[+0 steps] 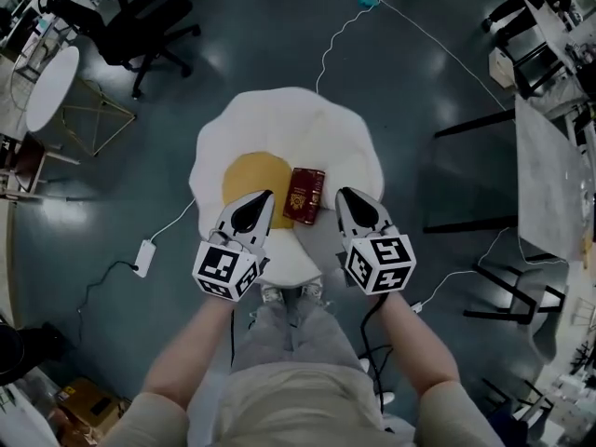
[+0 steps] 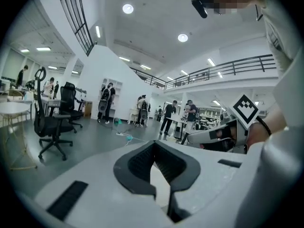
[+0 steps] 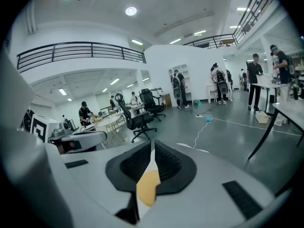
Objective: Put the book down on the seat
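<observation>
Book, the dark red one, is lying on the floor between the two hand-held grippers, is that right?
Not on the floor. The head view shows the dark red book lying on the fried-egg-shaped seat, between the left hand-held gripper and the right hand-held gripper.

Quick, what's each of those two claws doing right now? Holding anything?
The left gripper is closed and empty.
The right gripper is closed and empty; the book lies on the seat.
</observation>
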